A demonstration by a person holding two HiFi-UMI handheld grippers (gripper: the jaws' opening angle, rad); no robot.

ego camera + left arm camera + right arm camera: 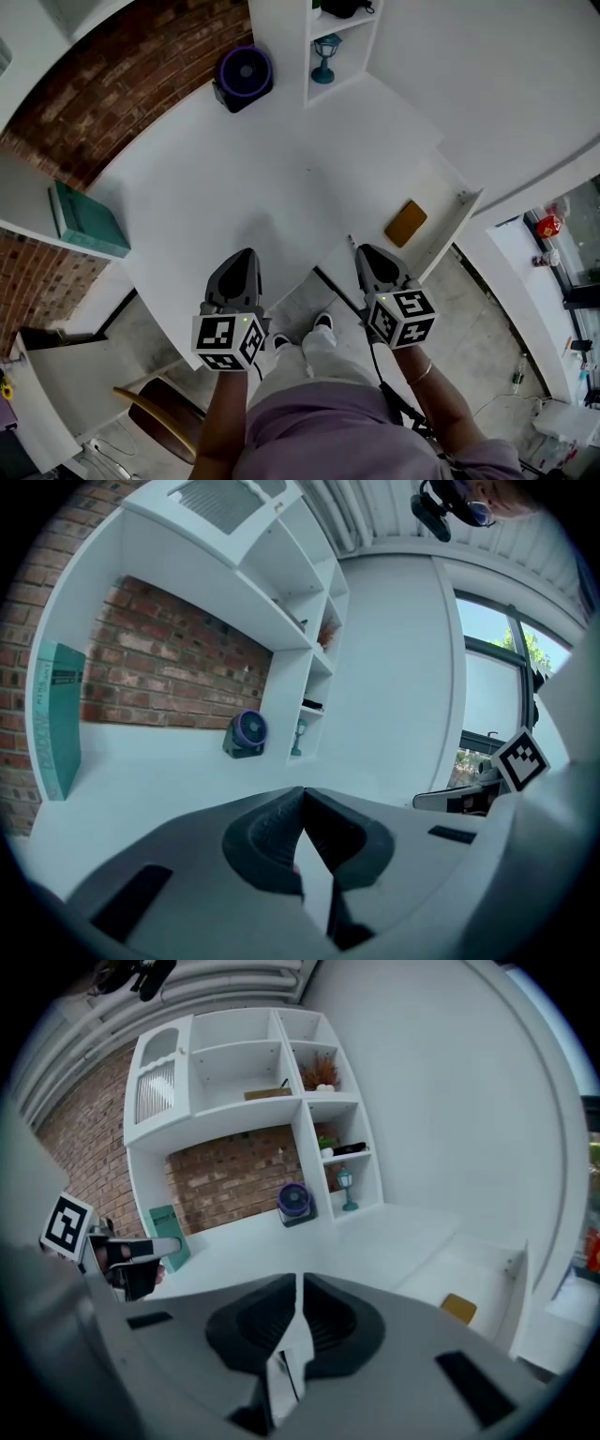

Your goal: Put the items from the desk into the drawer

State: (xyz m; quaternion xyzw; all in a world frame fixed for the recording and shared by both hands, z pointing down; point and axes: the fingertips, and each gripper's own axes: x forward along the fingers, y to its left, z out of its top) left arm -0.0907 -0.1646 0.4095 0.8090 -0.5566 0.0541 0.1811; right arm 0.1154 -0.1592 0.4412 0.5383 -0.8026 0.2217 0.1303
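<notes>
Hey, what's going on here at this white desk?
A person stands at the white desk with a gripper in each hand. The left gripper and the right gripper are both empty, jaws together, near the desk's front edge. The drawer on the right is open, with a flat yellow item inside. A purple fan stands at the back.

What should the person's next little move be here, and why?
Probably open the right gripper and reach for the round purple fan: it stands on the white desk, while the open white drawer holds a flat yellow block. Both it and the left gripper are shut and empty.
</notes>
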